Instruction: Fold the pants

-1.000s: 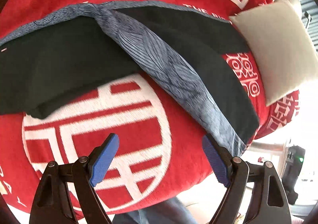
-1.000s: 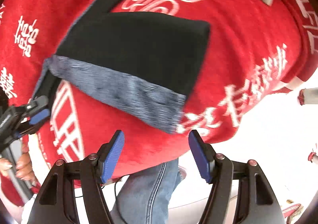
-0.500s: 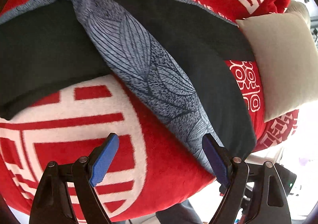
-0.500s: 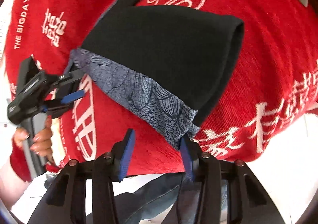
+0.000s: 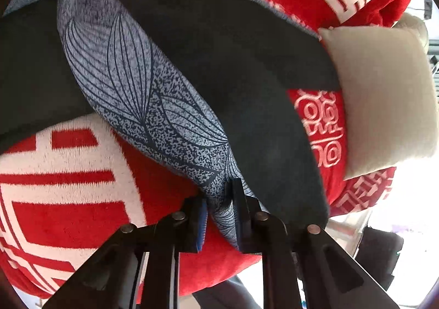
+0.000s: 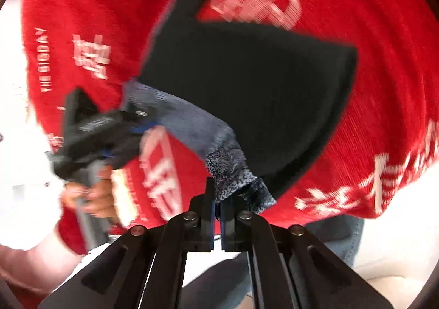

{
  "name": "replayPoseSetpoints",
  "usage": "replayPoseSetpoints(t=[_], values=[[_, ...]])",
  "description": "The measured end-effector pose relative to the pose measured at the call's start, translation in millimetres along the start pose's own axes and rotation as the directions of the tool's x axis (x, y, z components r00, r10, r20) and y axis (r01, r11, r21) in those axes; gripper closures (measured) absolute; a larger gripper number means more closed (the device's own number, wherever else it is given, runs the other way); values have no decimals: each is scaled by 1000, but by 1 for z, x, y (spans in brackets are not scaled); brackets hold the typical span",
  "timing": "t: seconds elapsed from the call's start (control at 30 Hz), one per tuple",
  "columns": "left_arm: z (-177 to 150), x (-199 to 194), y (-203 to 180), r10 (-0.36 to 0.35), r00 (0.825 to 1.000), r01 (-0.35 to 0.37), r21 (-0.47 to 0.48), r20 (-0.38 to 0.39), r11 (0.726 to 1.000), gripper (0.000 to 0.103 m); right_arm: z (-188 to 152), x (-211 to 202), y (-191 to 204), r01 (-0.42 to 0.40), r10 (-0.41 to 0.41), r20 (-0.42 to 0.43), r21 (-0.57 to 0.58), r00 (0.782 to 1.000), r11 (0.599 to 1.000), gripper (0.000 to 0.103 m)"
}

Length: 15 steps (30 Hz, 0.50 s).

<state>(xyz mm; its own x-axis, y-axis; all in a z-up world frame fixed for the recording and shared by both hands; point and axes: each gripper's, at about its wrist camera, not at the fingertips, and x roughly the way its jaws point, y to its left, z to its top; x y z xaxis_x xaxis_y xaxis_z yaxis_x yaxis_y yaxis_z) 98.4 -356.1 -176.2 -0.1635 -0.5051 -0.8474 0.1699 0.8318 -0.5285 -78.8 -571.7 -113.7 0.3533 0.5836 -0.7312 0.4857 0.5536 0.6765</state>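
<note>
Dark pants [image 5: 233, 75] lie on a red blanket [image 5: 68, 185], stretching away ahead. Left gripper [image 5: 219, 213] and right gripper [image 6: 216, 215] each clamp the near patterned waistband [image 5: 131, 84].

We are looking close along each gripper's fingers at the pants [image 5: 247, 84] on the red blanket [image 5: 68, 177]; both views are sharing that patterned edge.

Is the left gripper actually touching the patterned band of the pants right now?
Touching. In the left wrist view the left gripper is closed on the corner of the patterned band of the pants, cloth pinched between its fingers.
</note>
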Motion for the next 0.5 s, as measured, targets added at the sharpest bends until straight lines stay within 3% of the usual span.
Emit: replayPoseSetpoints(t=[0.27,0.5], values=[[43,-32,-36,-60,996,59,24,63,998,87,88,-48,57,-61,68,50,-119,996,991,101],[117,-49,-72,-63,984,53,66,166,996,87,187,-74,89,0,22,94,-229,995,974,101]])
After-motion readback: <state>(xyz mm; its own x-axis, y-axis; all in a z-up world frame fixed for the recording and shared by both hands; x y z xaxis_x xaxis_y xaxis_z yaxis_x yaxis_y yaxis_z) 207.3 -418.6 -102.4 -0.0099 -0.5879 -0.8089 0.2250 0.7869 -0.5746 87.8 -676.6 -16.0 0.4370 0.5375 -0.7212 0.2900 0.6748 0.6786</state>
